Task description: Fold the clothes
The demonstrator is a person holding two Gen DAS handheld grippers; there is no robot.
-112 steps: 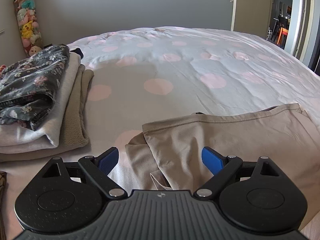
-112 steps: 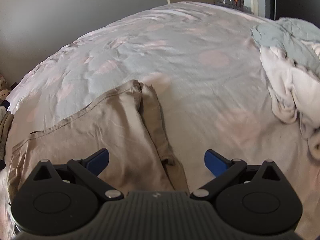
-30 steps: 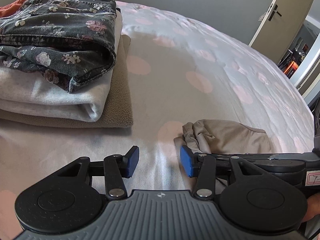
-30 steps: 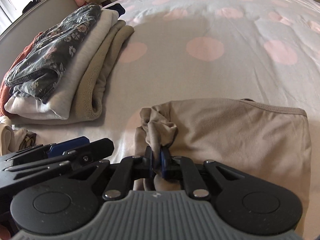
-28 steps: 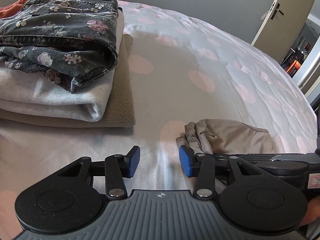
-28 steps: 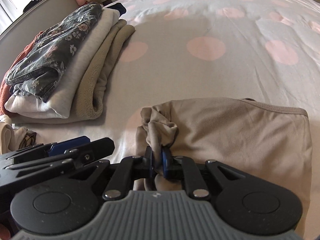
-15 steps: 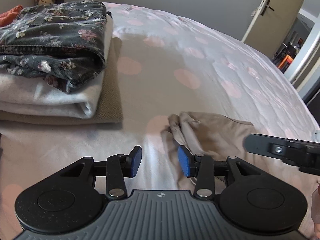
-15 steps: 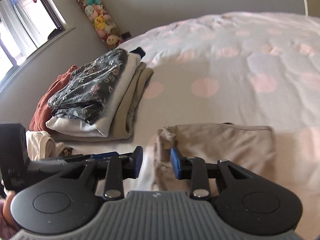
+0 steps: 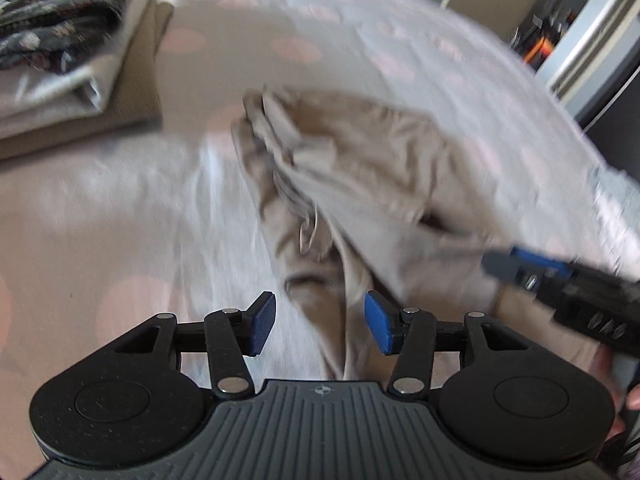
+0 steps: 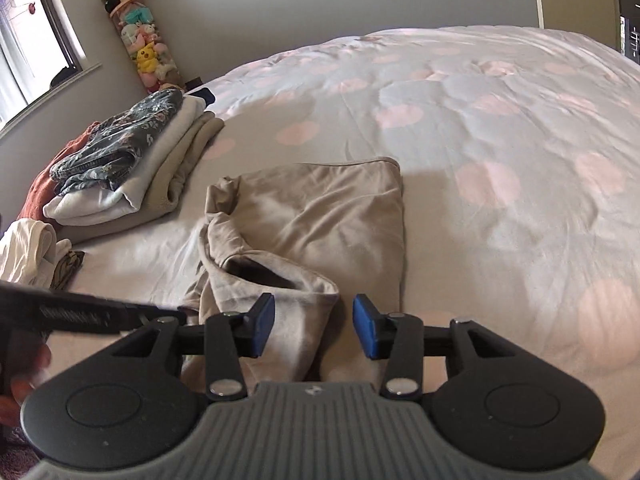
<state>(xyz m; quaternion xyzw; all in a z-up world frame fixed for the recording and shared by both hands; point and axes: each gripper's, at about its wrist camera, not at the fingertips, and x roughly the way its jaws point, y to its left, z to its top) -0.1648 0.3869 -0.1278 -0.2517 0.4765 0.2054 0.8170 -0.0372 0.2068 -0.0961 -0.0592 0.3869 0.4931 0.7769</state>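
A beige, soft jersey garment (image 10: pixel 320 216), partly folded into a rough rectangle, lies on the bed's pale grey quilt with pink dots (image 10: pixel 500 128). In the right wrist view its long axis runs from the near edge of the bed away toward the far side, with a straight hemmed edge at the far end and a bunched, rumpled end nearest the cameras; a loose flap with an open pocket-like fold lies at that near end. Its left edge is crumpled into ridges that point toward the stack of folded clothes (image 10: pixel 120 168), a dark floral piece on top of pale grey and tan ones, which sits to the left of the garment and apart from it. The right tongs (image 10: pixel 314 330) hang just above the near end of the garment, blue pads apart, the cloth showing between them but not gripped. The left tongs (image 9: pixel 320 328) are also spread apart, hovering over the garment's crumpled near-left corner in a motion-blurred view; nothing is held. The right tongs also show (image 9: pixel 520 260) at the right edge of the left wrist view, over the garment's right side. A small heap of white cloth (image 10: pixel 28 248) lies at the far left.
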